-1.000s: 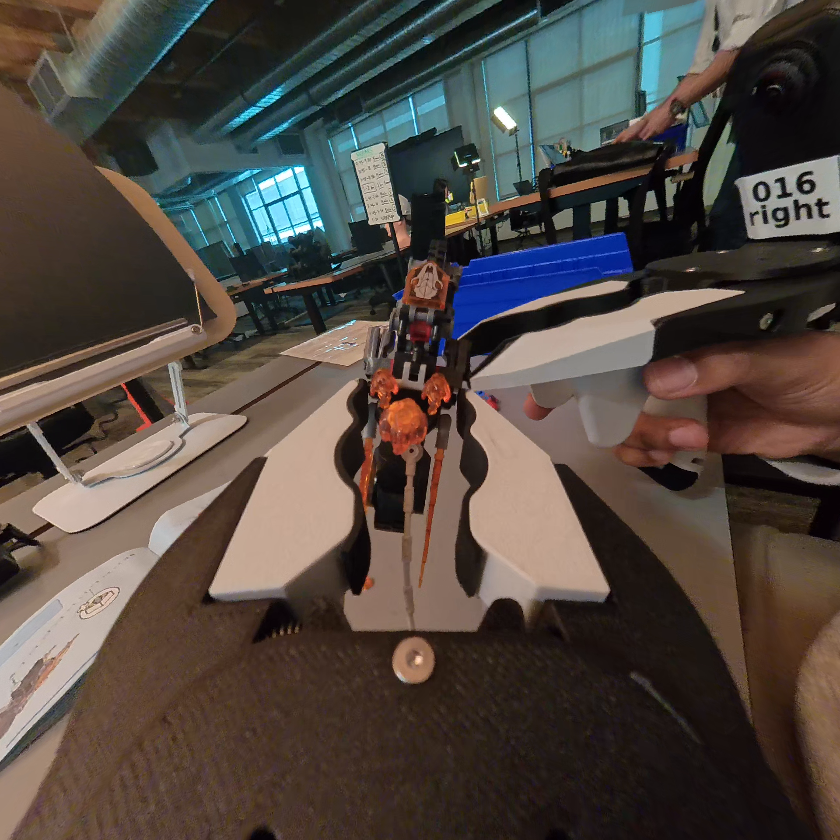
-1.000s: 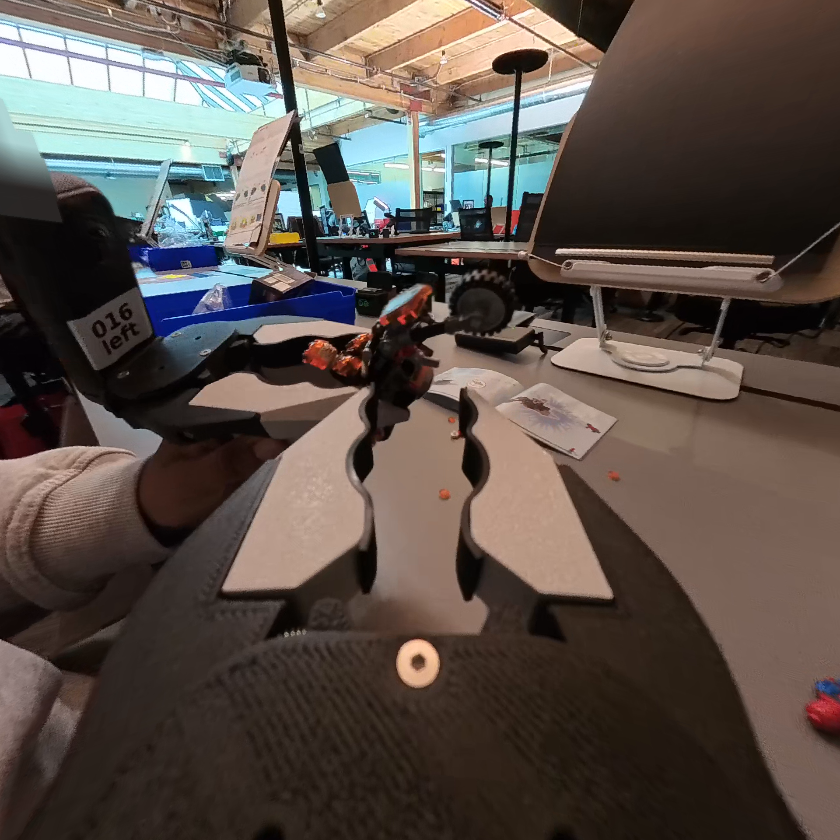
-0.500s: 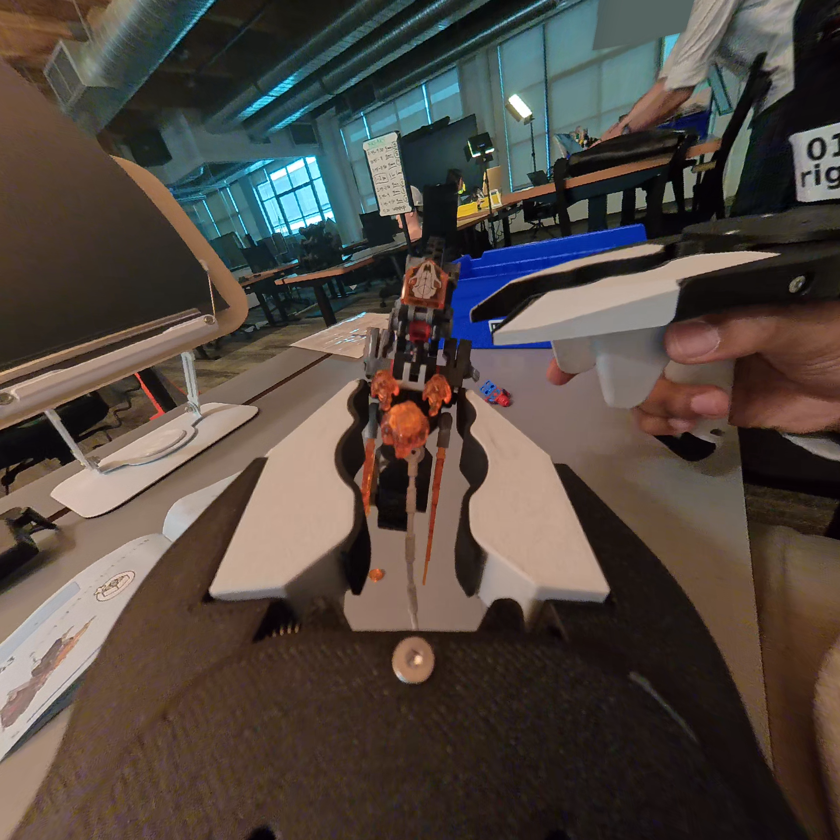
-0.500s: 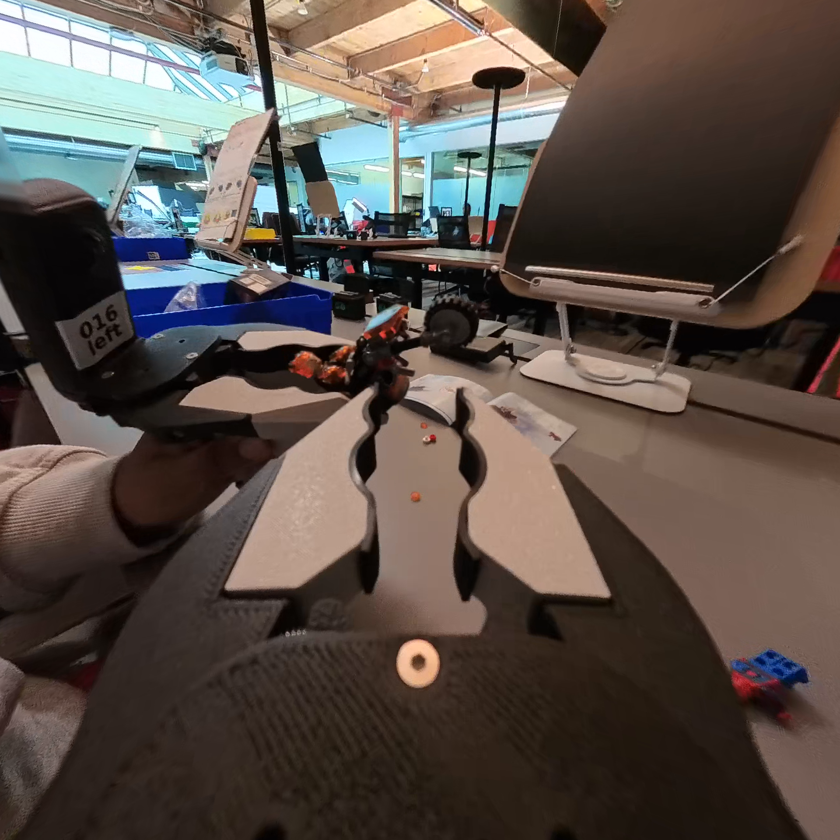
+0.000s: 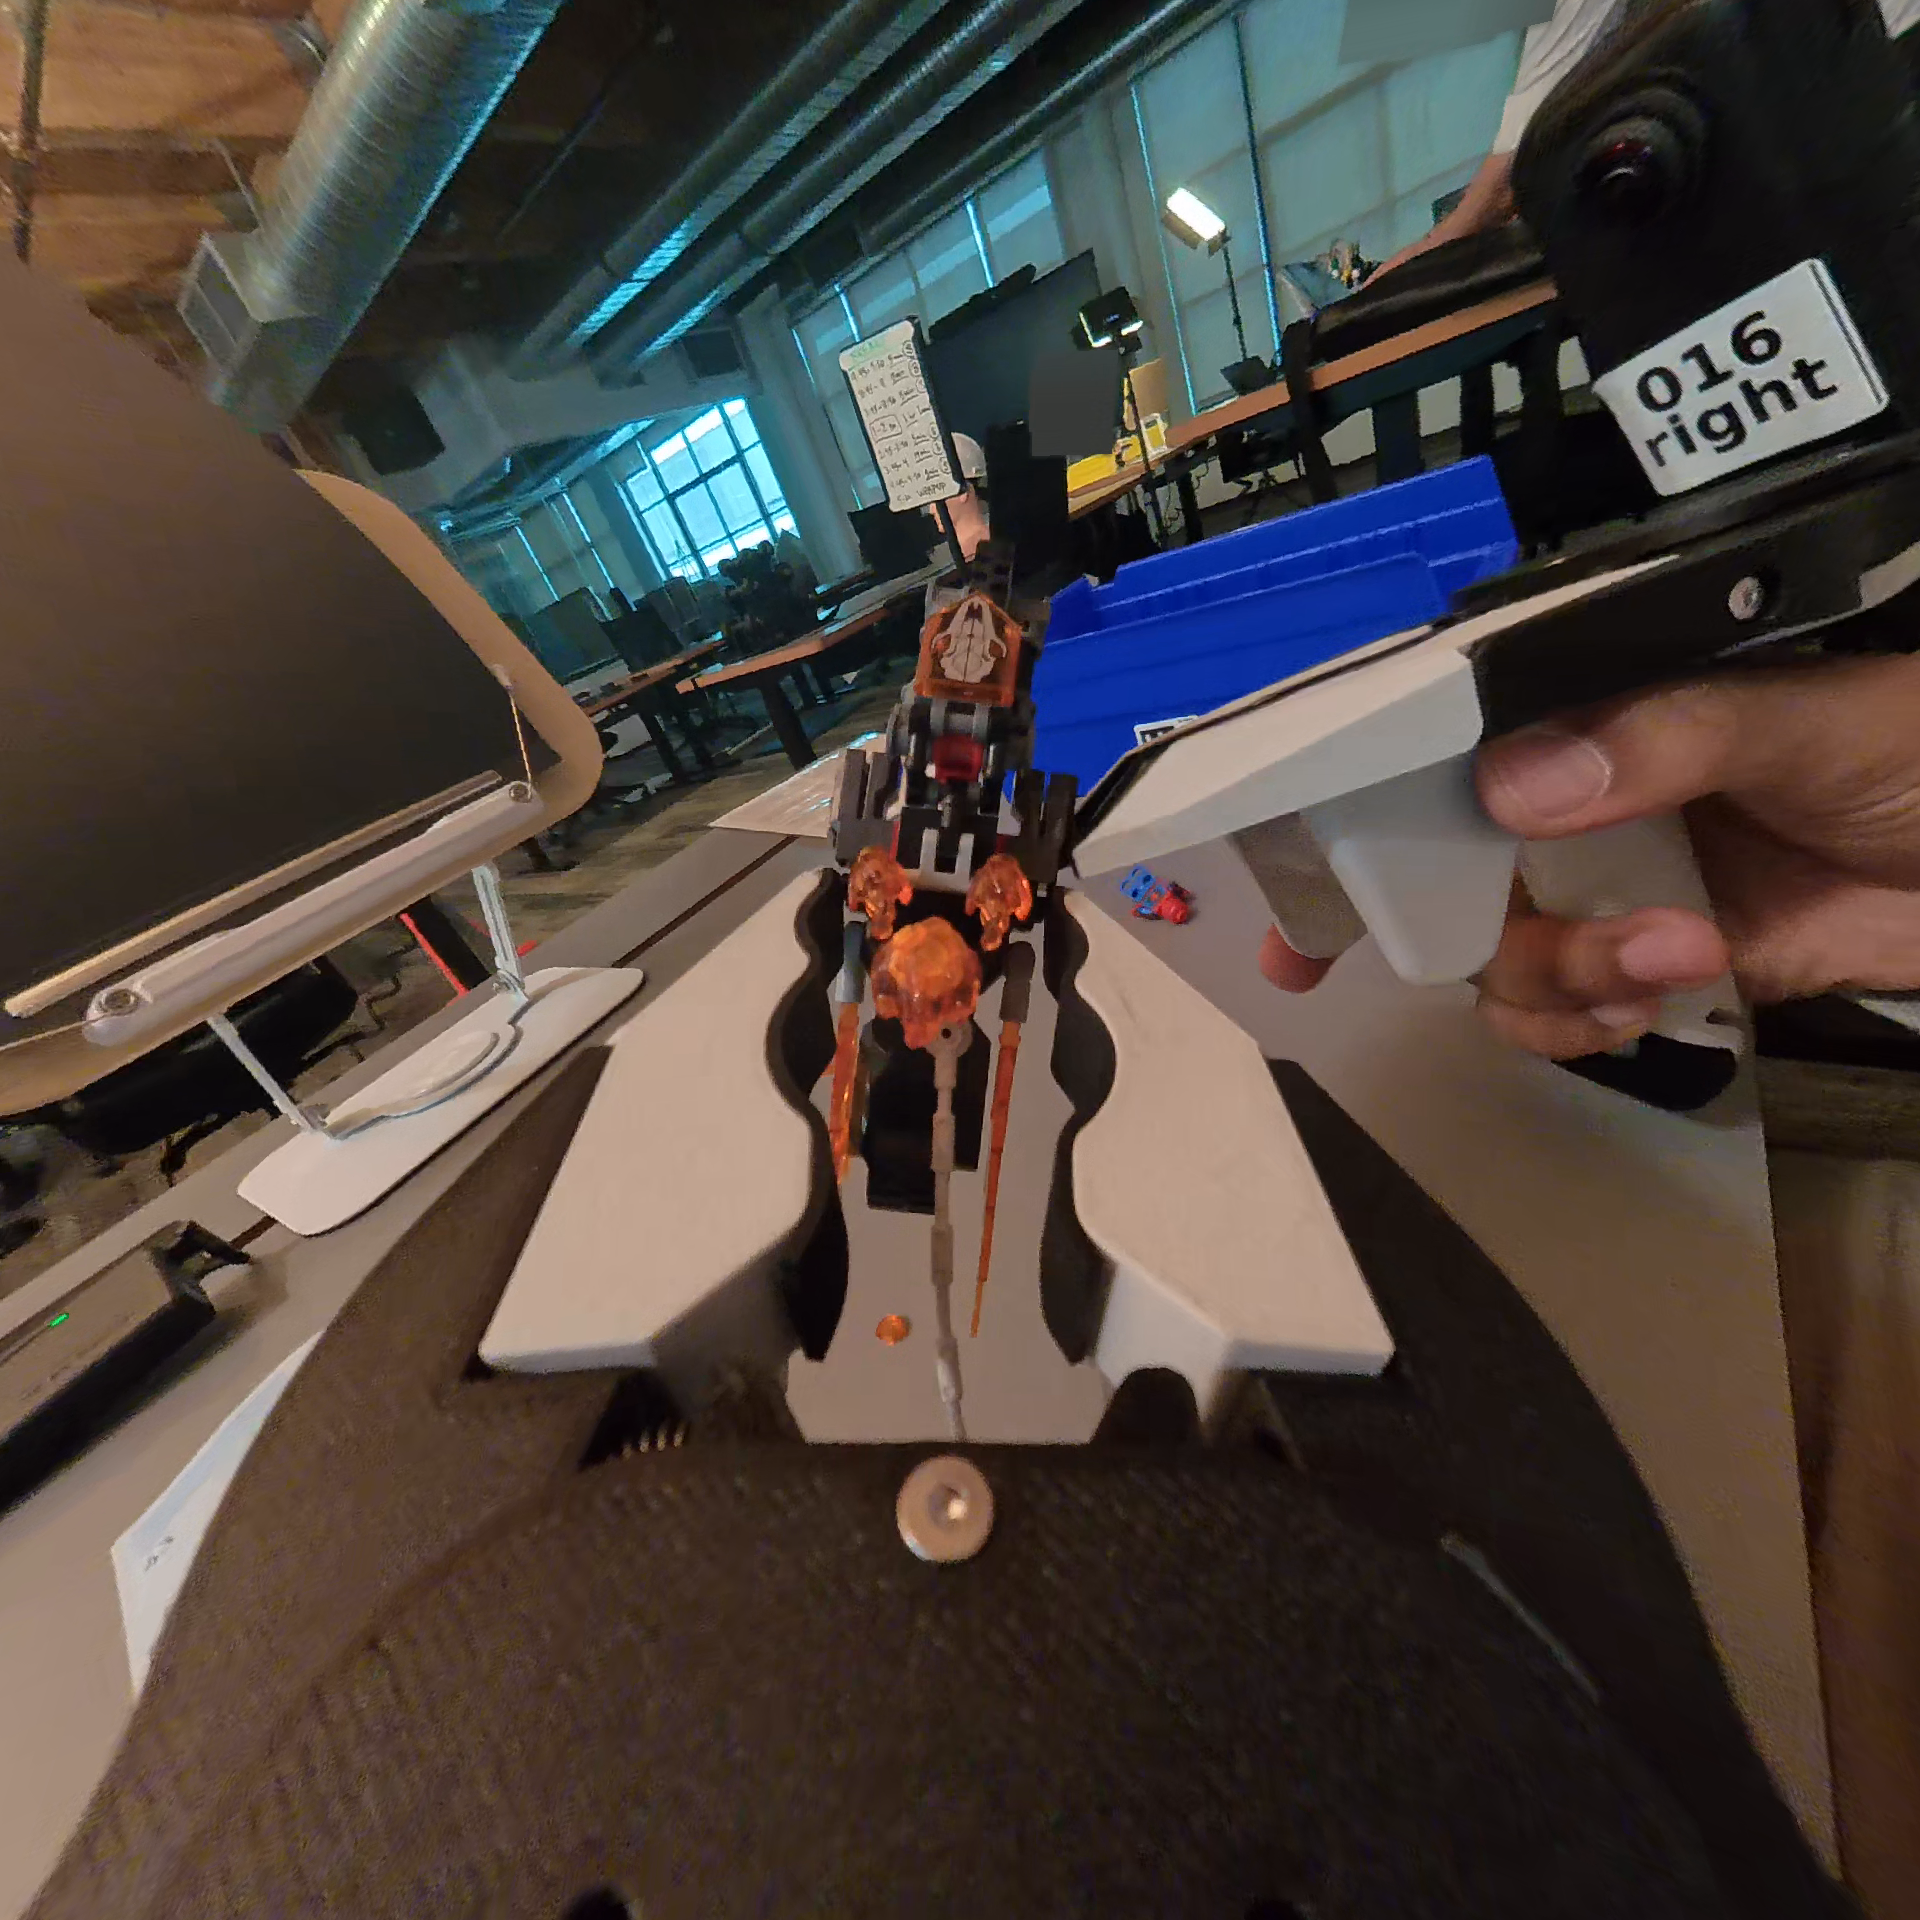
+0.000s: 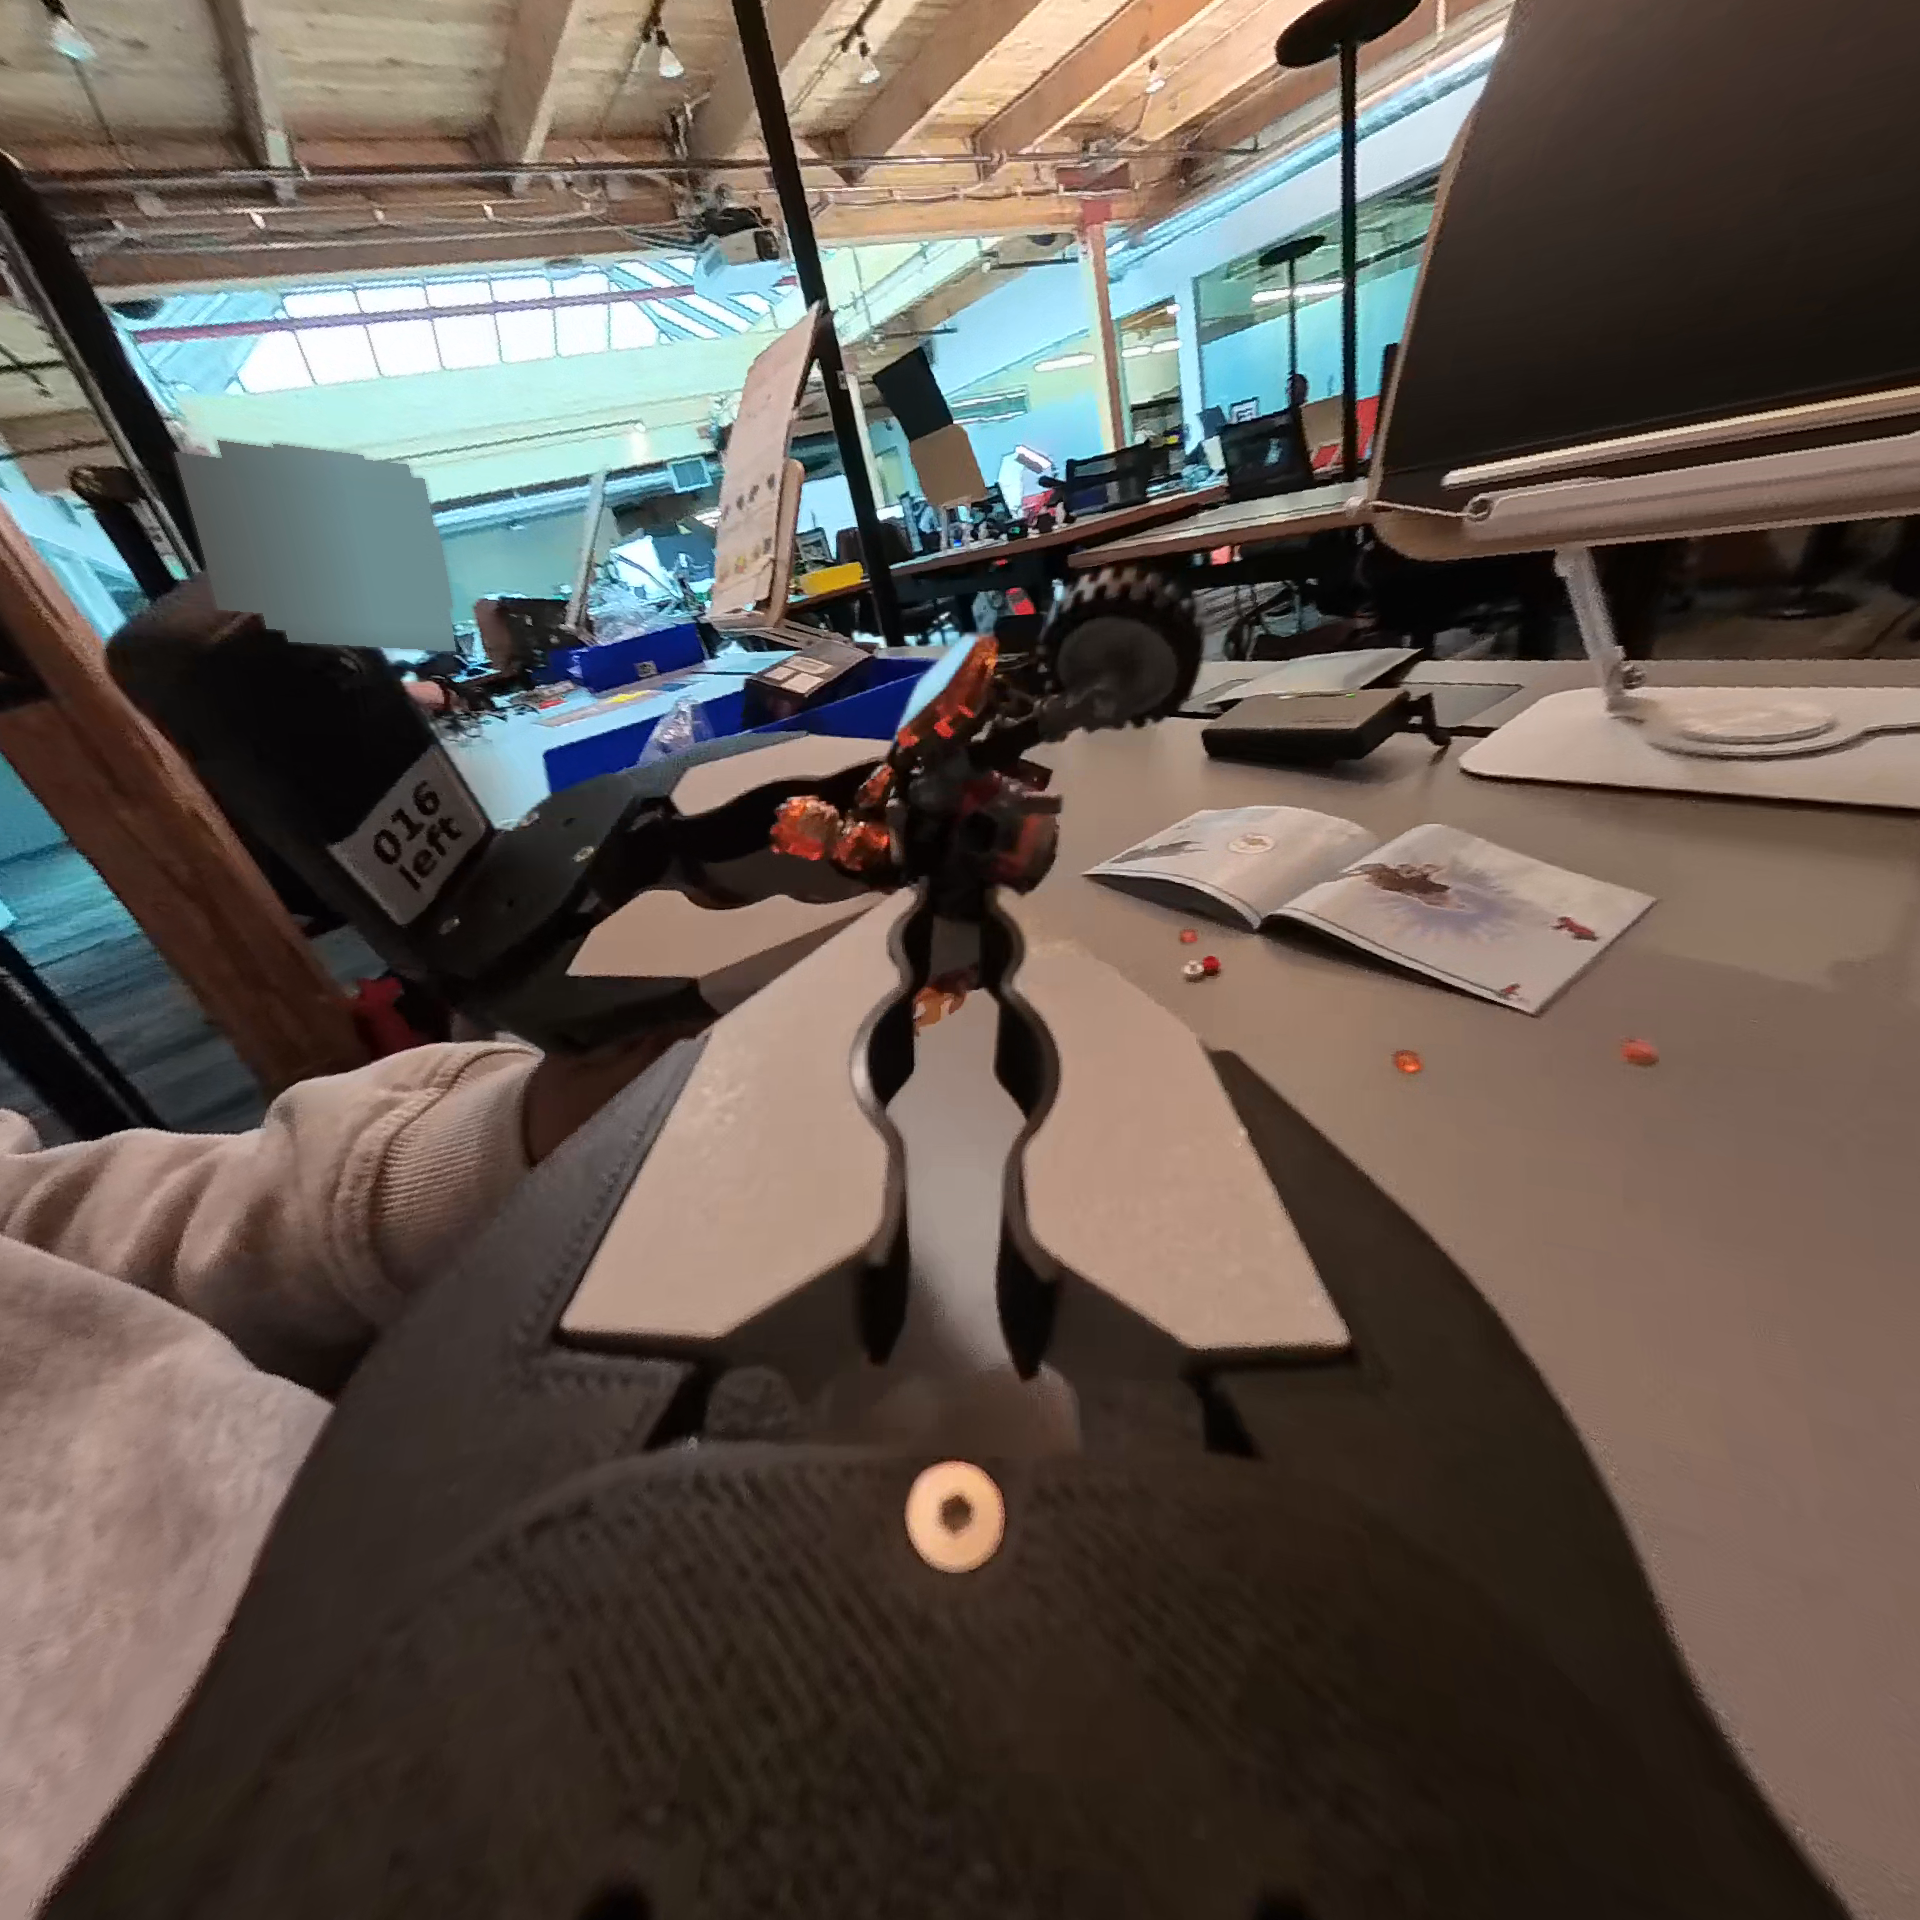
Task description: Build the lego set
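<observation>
Left gripper [image 5: 940, 904] clenched on black-and-orange lego motorbike model [image 5: 940, 831], lifted clear of grey tabletop [image 6: 1558, 1195]; translucent orange flame pieces at model's near end, grey-hubbed black wheel [image 6: 1117, 649] at far end. Right gripper [image 6: 951, 914] reaching in from the right, fingertips at model's side, narrow gap between fingers, grasp impossible to tell. Open instruction booklet [image 6: 1371, 899] lying flat further right, a few small orange and red loose pieces [image 6: 1405, 1061] scattered near it. Small blue-and-red brick cluster [image 5: 1158, 896] on table beyond model. Blue plastic bin [image 5: 1268, 623] behind. White monitor stand [image 6: 1704, 738] at far right.
</observation>
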A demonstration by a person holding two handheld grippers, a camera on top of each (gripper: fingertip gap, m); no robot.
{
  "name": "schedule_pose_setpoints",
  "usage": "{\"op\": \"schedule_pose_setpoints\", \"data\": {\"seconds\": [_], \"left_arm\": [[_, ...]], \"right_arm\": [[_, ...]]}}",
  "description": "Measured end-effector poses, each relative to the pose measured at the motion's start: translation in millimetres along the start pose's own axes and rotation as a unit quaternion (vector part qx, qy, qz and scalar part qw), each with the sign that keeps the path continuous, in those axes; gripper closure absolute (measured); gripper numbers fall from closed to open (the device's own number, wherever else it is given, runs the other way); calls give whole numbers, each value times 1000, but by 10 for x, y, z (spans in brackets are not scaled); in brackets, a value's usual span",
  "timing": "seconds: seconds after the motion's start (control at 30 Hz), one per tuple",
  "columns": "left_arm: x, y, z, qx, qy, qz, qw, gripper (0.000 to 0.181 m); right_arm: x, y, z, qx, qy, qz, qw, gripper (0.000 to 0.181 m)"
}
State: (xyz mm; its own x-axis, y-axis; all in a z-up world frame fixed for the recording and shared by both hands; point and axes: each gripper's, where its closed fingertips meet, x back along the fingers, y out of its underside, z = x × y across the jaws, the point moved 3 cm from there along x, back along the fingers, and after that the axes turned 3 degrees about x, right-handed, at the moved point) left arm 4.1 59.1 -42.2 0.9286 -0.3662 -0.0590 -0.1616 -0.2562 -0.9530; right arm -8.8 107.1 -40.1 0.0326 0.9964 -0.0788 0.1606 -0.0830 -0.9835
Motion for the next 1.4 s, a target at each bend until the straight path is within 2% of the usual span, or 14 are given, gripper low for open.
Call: {"op": "schedule_pose_setpoints", "data": {"seconds": [0.33, 0.5, 0.67, 0.77, 0.93, 1.13, 1.27, 1.33, 1.4], "left_arm": [[-4, 7, -3, -9, -6, -4, 1000, 146], [-25, 48, -8, 17, 7, -11, 1000, 146], [-45, 78, 12, 51, 34, -13, 998, 122], [-64, 127, 20, 66, 44, -30, 996, 133], [-66, 181, -35, 138, 66, -36, 988, 122], [-97, 289, -47, 249, 115, -55, 960, 109], [-95, 294, -9, 280, 146, -54, 947, 120], [-70, 244, 34, 281, 173, -45, 943, 141], [-49, 217, 13, 257, 164, -36, 952, 141]], "right_arm": [[5, -2, 0, -13, -17, -11, 1000, 178], [-3, 14, 14, -16, -16, -11, 1000, 178], [-15, 35, 1, -11, -18, -17, 1000, 179], [-28, 56, -7, -3, -16, -20, 1000, 179], [-35, 44, -51, 23, -23, -12, 999, 179], [-45, 59, -74, 97, -3, -17, 995, 179], [-55, 74, -94, 150, 10, -19, 989, 179], [-63, 86, -106, 176, 19, -19, 984, 181], [-54, 69, -139, 192, 17, -8, 981, 181]]}}
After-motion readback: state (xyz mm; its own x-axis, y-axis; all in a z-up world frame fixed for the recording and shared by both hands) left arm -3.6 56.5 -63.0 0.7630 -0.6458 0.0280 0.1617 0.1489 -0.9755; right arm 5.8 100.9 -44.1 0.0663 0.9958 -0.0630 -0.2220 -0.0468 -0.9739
